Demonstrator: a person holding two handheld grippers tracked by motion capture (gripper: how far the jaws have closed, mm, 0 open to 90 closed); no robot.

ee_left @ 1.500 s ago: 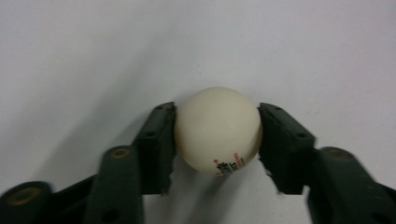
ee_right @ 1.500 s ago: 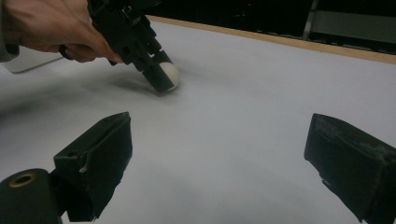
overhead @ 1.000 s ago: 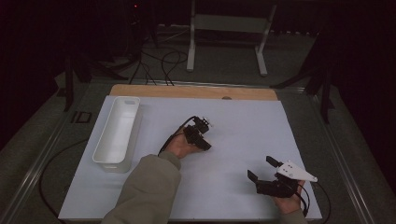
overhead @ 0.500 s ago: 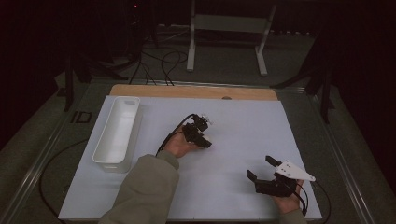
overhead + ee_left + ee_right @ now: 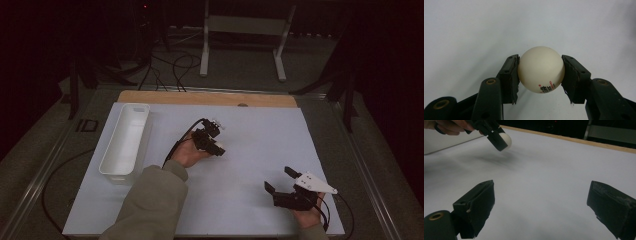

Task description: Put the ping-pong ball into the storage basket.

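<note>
A white sheet (image 5: pixel 250 150) covers the table, its wooden edge (image 5: pixel 200 97) facing a dark room with a grey metal stand (image 5: pixel 245 30). The left gripper (image 5: pixel 216 149) clamps a cream table-tennis ball (image 5: pixel 541 69) above mid-sheet; the right gripper (image 5: pixel 280 182) gapes empty. A long white plastic tray (image 5: pixel 125 142) lies left.

A dim lab or test room: a white-covered table (image 5: pixel 250 150), with loose cables (image 5: pixel 170 65) and a metal stand (image 5: pixel 245 30) on the floor behind it.

A long white tray (image 5: pixel 125 142) lies at the table's (image 5: pixel 260 140) left; a metal stand (image 5: pixel 242 37) rises behind.
</note>
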